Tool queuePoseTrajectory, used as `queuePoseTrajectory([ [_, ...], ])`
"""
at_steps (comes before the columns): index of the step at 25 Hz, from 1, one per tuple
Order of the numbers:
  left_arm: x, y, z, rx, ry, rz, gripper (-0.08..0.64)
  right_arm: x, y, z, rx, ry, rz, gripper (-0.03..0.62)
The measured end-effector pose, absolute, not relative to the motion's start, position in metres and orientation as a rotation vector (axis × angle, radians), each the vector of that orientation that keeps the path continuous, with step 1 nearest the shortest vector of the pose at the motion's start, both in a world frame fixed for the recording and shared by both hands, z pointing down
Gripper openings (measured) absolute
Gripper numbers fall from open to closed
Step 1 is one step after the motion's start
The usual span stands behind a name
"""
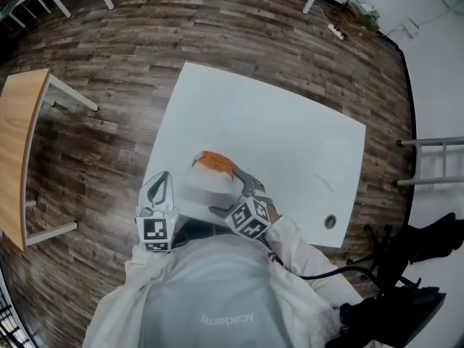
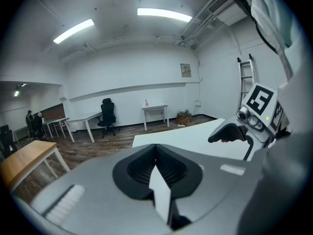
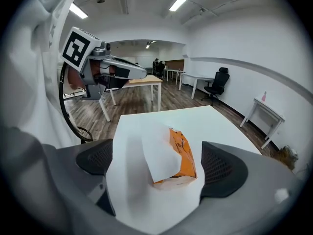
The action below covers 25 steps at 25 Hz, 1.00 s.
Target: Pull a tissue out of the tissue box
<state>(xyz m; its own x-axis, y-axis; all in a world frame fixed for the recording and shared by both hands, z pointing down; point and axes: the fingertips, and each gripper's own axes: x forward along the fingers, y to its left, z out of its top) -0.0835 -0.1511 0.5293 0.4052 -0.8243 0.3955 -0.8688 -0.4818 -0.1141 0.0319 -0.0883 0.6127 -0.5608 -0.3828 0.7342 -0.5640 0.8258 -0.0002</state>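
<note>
An orange tissue pack (image 1: pixel 216 162) lies on the white table (image 1: pixel 290 133) near its front edge, with a white tissue (image 1: pixel 200 185) standing out of it. In the right gripper view the pack (image 3: pixel 185 155) and its raised tissue (image 3: pixel 157 153) sit just ahead of my right gripper (image 3: pixel 161 166), whose jaws are spread wide to either side without touching them. My right gripper (image 1: pixel 230 193) hovers close at the pack's near right. My left gripper (image 1: pixel 161 183) is left of the pack, its jaws together on a thin white sheet (image 2: pixel 160 192) that looks like a tissue.
A wooden side table (image 1: pixel 18 143) stands on the floor at the left. The white table has a small round cable hole (image 1: pixel 330 221) near its right front corner. A ladder (image 1: pixel 435 162) and a black chair (image 1: pixel 406 274) are at the right.
</note>
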Motion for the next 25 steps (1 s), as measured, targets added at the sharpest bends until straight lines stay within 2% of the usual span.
queuePoseTrajectory([
  [20,-0.089,-0.152,0.531,2.495,-1.573,0.598,0.0,0.016,-0.094,0.654,0.489,-2.081,0.267,0.557],
  [25,-0.091,-0.148,0.533,2.48,-1.578,0.603,0.0,0.014,-0.1,0.657,0.493,-2.061,0.252,0.503],
])
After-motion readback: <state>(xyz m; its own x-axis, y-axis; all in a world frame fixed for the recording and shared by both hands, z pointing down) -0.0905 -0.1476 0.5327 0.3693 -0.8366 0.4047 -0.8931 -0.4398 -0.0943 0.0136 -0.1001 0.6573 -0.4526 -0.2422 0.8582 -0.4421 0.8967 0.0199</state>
